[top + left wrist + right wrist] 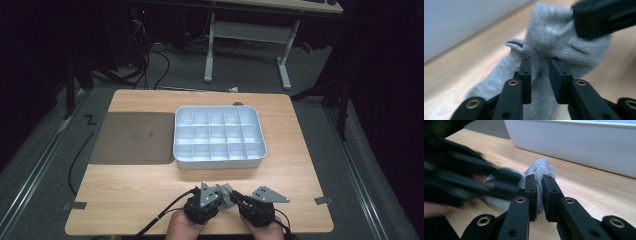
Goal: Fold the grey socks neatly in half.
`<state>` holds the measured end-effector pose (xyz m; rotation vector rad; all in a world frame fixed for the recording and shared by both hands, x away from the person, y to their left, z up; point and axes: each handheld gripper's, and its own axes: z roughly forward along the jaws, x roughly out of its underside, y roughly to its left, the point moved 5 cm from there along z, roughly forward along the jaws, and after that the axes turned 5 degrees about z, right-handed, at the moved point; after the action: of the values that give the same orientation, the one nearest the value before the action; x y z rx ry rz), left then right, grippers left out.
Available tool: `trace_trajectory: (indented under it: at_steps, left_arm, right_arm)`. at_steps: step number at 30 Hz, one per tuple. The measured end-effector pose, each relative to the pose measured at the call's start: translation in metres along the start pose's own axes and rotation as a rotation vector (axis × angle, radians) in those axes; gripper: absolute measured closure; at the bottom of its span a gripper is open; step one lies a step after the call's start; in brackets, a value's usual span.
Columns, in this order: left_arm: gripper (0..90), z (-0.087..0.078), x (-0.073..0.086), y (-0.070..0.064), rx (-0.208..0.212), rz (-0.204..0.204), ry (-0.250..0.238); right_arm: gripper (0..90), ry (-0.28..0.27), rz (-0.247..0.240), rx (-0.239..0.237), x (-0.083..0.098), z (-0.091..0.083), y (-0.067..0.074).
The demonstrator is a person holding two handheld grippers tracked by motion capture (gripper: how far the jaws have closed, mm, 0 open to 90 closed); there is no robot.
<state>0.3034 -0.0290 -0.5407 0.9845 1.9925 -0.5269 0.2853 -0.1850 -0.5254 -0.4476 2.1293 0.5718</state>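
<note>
A grey sock (228, 190) hangs bunched between my two grippers near the table's front edge. In the right gripper view the right gripper (539, 179) pinches a fold of the sock (541, 167) tightly between its jaws. In the left gripper view the sock (554, 37) runs through the left gripper (540, 63), whose jaws stand apart around the fabric without clamping it. The right gripper's jaw (604, 17) grips the sock's upper end there. From above, the left gripper (223, 196) and right gripper (237, 198) point toward each other, tips almost touching.
A light grey compartment tray (218, 161) with several empty cells stands mid-table, just beyond the grippers; its wall (579, 142) is close behind the sock. A dark flat mat (132, 137) lies to the tray's left. Bare wood lies on both sides of the hands.
</note>
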Motion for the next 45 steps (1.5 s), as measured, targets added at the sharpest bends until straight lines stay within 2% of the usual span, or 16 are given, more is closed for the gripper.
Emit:
trace_trajectory:
  at_steps: [2,3,4,6,8,10,12,14,15,17,19,20,22,25,34,45]
  left_arm:
    - [68.6,-0.006,0.000,0.003,-0.002,-0.006,-0.009]
    - [66.3,-0.017,0.002,0.010,-0.012,-0.012,-0.025]
    - [64.6,-0.029,0.008,0.020,-0.022,-0.037,-0.031]
    - [62.5,-0.040,0.017,0.029,-0.005,-0.091,-0.049]
    - [63.3,-0.045,0.029,0.035,-0.013,-0.126,-0.042]
    - [67.0,-0.043,0.037,0.038,-0.023,-0.130,-0.011]
    - [68.5,-0.037,0.040,0.037,0.018,-0.155,0.003]
    - [66.4,-0.034,0.037,0.035,0.080,-0.189,-0.015]
    - [64.5,-0.032,0.035,0.035,0.091,-0.200,-0.020]
    - [59.8,-0.028,0.032,0.034,0.089,-0.184,-0.017]
    - [57.7,-0.025,0.032,0.034,0.066,-0.174,-0.002]
    - [59.5,-0.023,0.034,0.036,0.032,-0.170,0.013]
    - [68.3,-0.022,0.037,0.039,0.011,-0.170,0.019]
    - [80.5,-0.023,0.038,0.040,0.005,-0.186,0.014]
    - [83.4,-0.024,0.035,0.037,0.066,-0.256,-0.025]
    - [83.4,-0.020,0.033,0.035,0.094,-0.266,-0.039]
  right_arm:
    - [83.8,-0.001,0.001,0.005,0.000,-0.001,-0.003]
    - [83.8,-0.007,0.011,0.017,0.000,-0.003,-0.007]
    - [83.8,-0.009,0.009,0.020,0.000,-0.004,-0.008]
    - [83.8,-0.009,0.005,0.028,0.000,-0.005,-0.009]
    - [83.7,-0.009,0.003,0.031,0.000,-0.006,-0.010]
    - [83.7,-0.009,0.001,0.032,0.000,-0.006,-0.011]
    - [83.7,-0.009,0.001,0.035,-0.001,-0.005,-0.011]
    - [83.6,-0.009,-0.015,0.044,-0.001,-0.005,-0.010]
    - [83.6,-0.007,-0.021,0.049,-0.001,-0.005,-0.009]
    - [83.6,-0.005,-0.022,0.046,0.000,-0.003,-0.008]
    - [83.5,0.001,-0.024,0.048,0.001,-0.002,-0.007]
    - [83.5,0.001,-0.027,0.048,0.001,-0.002,-0.007]
    - [83.5,-0.001,-0.035,0.051,0.001,-0.002,-0.006]
    - [83.5,-0.004,-0.046,0.058,0.000,-0.003,-0.004]
    - [83.4,-0.002,-0.099,0.087,-0.008,0.004,0.008]
    - [82.9,0.024,-0.178,0.104,-0.014,0.020,0.026]
